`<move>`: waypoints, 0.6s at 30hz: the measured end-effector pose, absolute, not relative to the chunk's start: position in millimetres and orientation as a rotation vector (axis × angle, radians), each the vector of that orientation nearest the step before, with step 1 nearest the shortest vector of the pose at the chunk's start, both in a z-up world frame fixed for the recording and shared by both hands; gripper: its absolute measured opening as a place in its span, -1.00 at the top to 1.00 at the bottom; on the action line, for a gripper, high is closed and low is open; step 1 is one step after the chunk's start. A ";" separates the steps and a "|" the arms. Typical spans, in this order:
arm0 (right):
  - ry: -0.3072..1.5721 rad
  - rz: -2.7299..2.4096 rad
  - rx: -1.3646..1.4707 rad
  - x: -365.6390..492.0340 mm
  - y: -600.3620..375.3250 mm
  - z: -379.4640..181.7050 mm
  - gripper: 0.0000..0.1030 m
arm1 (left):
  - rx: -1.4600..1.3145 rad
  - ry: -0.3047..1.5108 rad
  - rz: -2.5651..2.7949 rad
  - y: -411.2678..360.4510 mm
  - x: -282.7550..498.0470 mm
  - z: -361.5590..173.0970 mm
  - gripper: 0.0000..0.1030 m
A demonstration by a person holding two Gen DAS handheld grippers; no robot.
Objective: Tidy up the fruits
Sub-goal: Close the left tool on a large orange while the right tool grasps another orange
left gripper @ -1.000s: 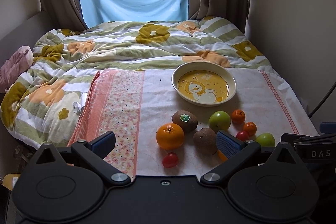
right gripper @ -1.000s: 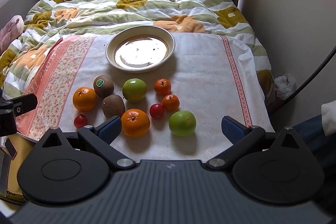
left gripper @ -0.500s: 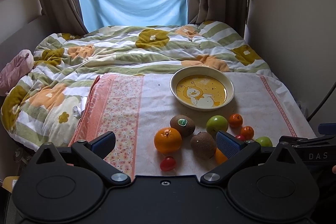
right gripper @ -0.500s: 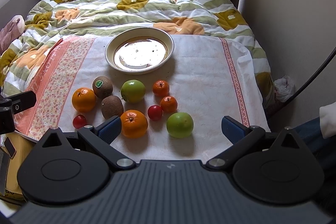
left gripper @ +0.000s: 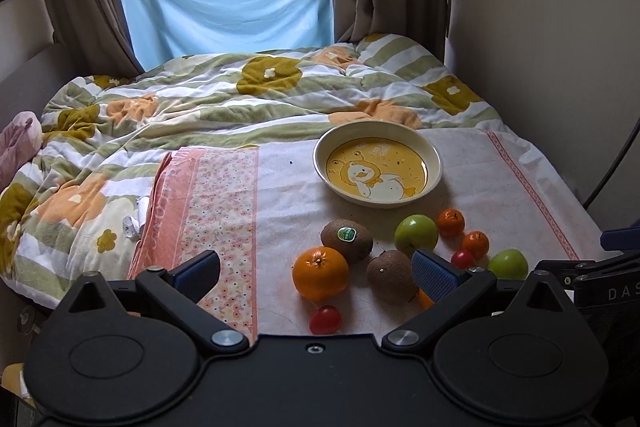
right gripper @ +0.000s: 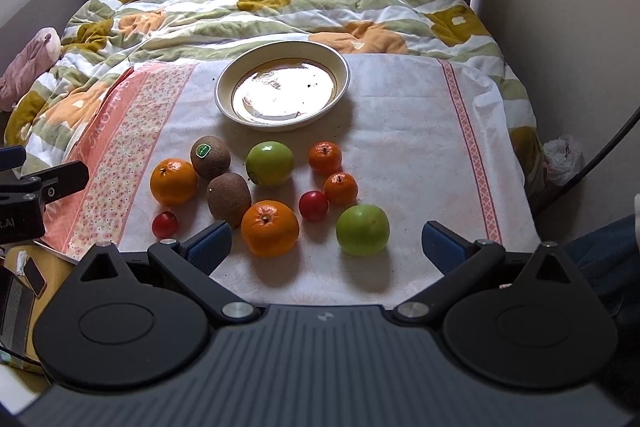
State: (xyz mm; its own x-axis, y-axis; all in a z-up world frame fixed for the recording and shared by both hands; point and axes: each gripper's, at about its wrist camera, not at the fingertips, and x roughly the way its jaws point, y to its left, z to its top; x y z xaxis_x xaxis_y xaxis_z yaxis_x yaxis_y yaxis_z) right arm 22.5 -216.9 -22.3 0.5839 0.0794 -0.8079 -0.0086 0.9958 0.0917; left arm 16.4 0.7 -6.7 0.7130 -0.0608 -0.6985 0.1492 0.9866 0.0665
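Fruits lie on a white cloth on the bed: two oranges, two kiwis, two green apples, two small tangerines and two cherry tomatoes. A cream plate with a yellow duck picture stands empty behind them. My left gripper is open and empty, at the near edge, left of the fruits. My right gripper is open and empty, just short of the near orange and apple.
A flowered quilt covers the bed beyond the cloth. A pink strip edges the cloth's left side. A wall runs close on the right. A pink plush lies at the far left.
Both grippers have drawn back and risen slightly, so the fruits sit lower and farther in both views. No fruit has moved.
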 end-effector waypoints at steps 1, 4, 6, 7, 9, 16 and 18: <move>0.951 0.051 0.094 23.5 -214.6 -26.5 -1.00 | 0.138 0.773 -0.135 4.5 21.1 -11.4 -1.00; 0.964 0.031 0.131 27.8 -204.8 -39.5 -1.00 | 0.177 0.796 -0.188 12.7 36.8 -27.9 -1.00; 0.969 0.019 0.168 31.1 -199.5 -47.5 -1.00 | 0.192 0.817 -0.227 17.3 47.3 -38.7 -0.99; 0.973 0.014 0.182 33.0 -196.7 -51.6 -1.00 | 0.200 0.828 -0.252 19.8 54.3 -46.5 -0.99; 0.984 -0.007 0.199 38.5 -189.6 -62.1 -1.00 | 0.216 0.850 -0.289 23.4 64.0 -58.3 -0.92; 1.018 -0.074 0.205 58.7 -165.7 -94.7 -1.00 | 0.237 0.937 -0.401 30.3 102.6 -100.9 -0.75; 1.025 -0.095 0.198 63.2 -161.2 -103.1 -1.00 | 0.240 0.955 -0.432 29.7 111.0 -111.0 -0.70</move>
